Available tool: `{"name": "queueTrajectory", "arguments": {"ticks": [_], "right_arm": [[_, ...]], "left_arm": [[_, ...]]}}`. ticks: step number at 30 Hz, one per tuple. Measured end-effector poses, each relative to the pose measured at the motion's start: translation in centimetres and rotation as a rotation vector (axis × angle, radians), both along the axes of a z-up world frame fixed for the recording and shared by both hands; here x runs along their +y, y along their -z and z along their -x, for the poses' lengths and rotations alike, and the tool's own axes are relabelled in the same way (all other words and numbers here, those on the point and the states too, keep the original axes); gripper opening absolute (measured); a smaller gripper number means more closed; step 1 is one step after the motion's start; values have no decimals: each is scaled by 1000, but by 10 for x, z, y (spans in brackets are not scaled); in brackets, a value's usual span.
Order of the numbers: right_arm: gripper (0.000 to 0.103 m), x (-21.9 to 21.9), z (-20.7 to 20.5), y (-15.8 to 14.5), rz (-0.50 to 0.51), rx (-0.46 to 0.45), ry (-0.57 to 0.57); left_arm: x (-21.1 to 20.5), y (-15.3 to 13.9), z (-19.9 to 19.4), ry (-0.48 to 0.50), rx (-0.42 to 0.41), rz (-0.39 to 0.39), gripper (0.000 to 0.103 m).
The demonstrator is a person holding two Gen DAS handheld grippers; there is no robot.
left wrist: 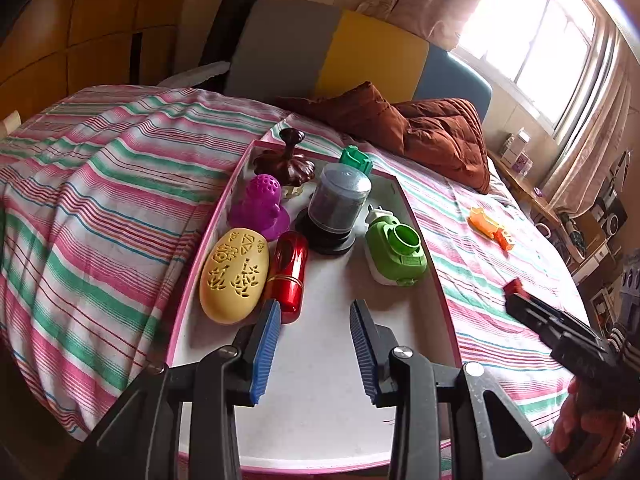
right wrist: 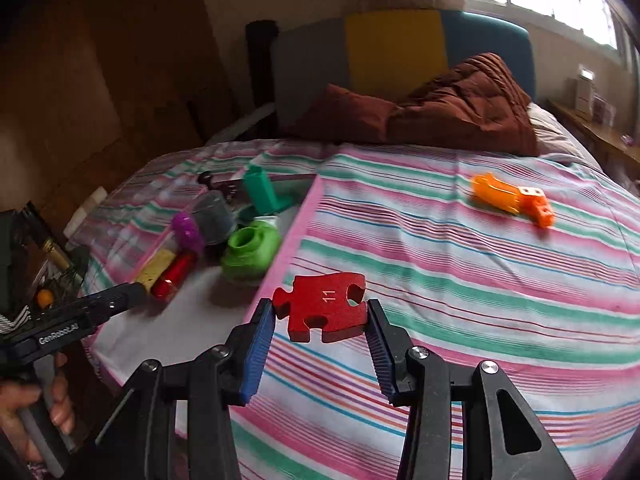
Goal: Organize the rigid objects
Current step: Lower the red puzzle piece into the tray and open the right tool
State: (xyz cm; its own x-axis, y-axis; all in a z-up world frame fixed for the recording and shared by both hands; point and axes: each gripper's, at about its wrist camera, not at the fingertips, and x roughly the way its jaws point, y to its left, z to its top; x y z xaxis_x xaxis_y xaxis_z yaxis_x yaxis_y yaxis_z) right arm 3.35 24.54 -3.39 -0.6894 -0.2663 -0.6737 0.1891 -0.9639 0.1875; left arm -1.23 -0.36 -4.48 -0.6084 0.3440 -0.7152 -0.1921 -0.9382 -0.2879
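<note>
At the bottom middle of the right wrist view, your right gripper point(right wrist: 320, 316) is clamped on the red puzzle piece point(right wrist: 325, 306), one blue pad on each side. The piece is marked 11 and sits flat, up off the striped bedsheet point(right wrist: 460, 280), just right of the pink tray point(right wrist: 298, 232) edge. There is lots of bare sheet to the right. Only the orange toy point(right wrist: 514, 198) lies there, well apart, in the upper right.

In the left wrist view, your left gripper point(left wrist: 314, 312) is spread apart with nothing in it. It hangs over the bare white floor of the tray at the bottom middle. Your hand point(right wrist: 36, 408) grips its handle at the lower left of the right wrist view.

The tray holds the things toward its far end: a yellow egg case point(left wrist: 234, 276) and a red tube point(left wrist: 289, 276) side by side on the left, a purple toy point(left wrist: 260, 206) behind them, a grey jar point(left wrist: 338, 204) in the middle, a green cup piece point(left wrist: 396, 252) by the right wall, a brown knob point(left wrist: 286, 160) and a green block point(left wrist: 356, 159) at the back.
</note>
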Motion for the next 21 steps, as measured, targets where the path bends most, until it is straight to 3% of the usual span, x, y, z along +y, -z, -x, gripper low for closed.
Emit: {"name": "queueTrajectory", "arguments": {"ticks": [10, 16, 21], "right_arm": [[46, -110, 18, 9, -160, -9, -308], [46, -136, 44, 23, -181, -67, -387], [46, -147, 57, 32, -263, -62, -407]], "left_arm": [[-23, -3, 2, -108, -5, -8, 36], [-41, -2, 6, -167, -24, -44, 36], [-44, 1, 8, -177, -44, -58, 36]]}}
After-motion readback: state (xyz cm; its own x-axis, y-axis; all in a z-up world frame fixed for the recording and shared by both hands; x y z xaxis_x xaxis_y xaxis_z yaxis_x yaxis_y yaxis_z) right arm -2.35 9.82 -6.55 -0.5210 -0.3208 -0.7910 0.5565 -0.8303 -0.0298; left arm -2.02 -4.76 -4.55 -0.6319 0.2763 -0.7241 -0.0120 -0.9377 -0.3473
